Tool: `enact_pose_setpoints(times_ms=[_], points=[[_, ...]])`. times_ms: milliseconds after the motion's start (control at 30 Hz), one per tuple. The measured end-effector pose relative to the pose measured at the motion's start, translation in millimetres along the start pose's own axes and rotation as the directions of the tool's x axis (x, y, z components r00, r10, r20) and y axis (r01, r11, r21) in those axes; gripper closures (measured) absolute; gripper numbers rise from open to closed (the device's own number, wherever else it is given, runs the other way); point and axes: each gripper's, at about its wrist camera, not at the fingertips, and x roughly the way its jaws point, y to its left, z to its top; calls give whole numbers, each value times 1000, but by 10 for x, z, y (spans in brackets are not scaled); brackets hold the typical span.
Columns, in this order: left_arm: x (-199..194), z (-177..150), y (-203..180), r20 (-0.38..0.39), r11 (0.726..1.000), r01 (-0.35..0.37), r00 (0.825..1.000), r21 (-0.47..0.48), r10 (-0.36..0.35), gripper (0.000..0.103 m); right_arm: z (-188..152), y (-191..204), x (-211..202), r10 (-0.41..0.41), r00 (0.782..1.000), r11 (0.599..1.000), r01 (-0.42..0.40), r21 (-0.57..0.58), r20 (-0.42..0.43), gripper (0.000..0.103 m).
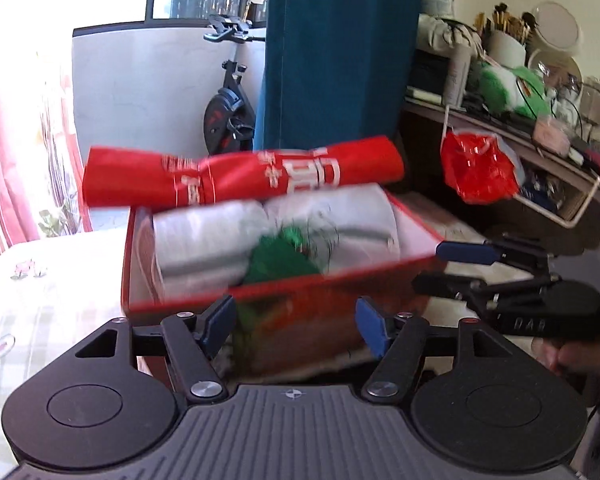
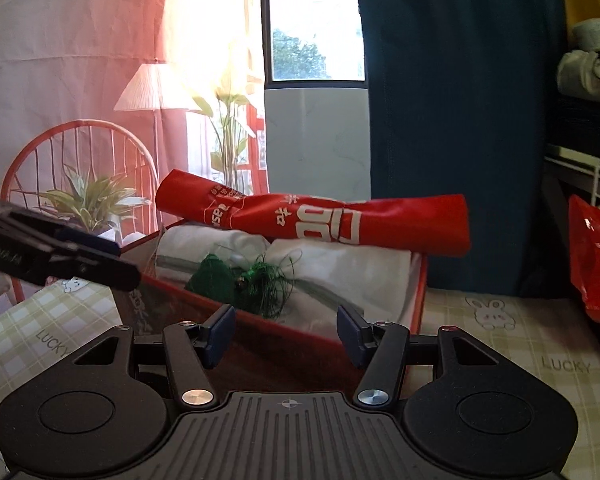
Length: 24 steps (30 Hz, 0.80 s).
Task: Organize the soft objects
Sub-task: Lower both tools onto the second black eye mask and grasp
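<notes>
An open red box (image 1: 284, 288) stands on the chequered bedsheet. It holds two rolled white cloths (image 1: 204, 240) and a green tasselled piece (image 1: 280, 260) on top of them. A rolled red bag with white print (image 1: 240, 176) lies across the box's far rim. My left gripper (image 1: 295, 326) hovers open just before the near wall, with nothing pressed between its blue pads. My right gripper (image 2: 285, 334) is open too, facing the box's near corner (image 2: 260, 320) with the red roll (image 2: 320, 220) beyond. Each gripper shows at the edge of the other's view, beside the box.
A red plastic bag (image 1: 476, 168) hangs from a cluttered shelf (image 1: 540, 120) to the right of the box. A blue curtain (image 1: 332, 52) and an exercise bike (image 1: 228, 120) stand behind. The rabbit-print sheet (image 2: 500, 336) spreads around the box.
</notes>
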Motion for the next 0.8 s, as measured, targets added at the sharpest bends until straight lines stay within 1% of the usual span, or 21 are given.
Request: enact_pose_setpoints(times_ms=[100, 267, 400, 467, 533, 700, 800], points=[[67, -162, 51, -36, 1000, -6, 999, -25, 6, 33, -168, 8, -6, 0, 999, 1000, 0, 18, -35, 50], [234, -377, 188, -76, 994, -65, 995, -87, 59, 33, -477, 83, 91, -22, 992, 1000, 21, -8, -122, 50], [384, -507, 286, -108, 985, -129, 987, -116, 117, 31, -698, 149, 145, -55, 983, 997, 47, -54, -175, 49], [450, -562, 328, -122, 980, -140, 985, -138, 124, 31, -783, 148, 163, -61, 979, 997, 53, -49, -196, 48], [524, -594, 346, -139, 978, -146, 982, -150, 125, 31, -824, 130, 180, -69, 975, 997, 63, -38, -210, 47], [675, -709, 319, -174, 977, -163, 975, -140, 138, 31, -919, 83, 250, -75, 969, 997, 71, -26, -236, 46], [743, -780, 302, -195, 972, -181, 969, -149, 151, 30, -968, 65, 278, -76, 968, 997, 73, -20, -238, 44]])
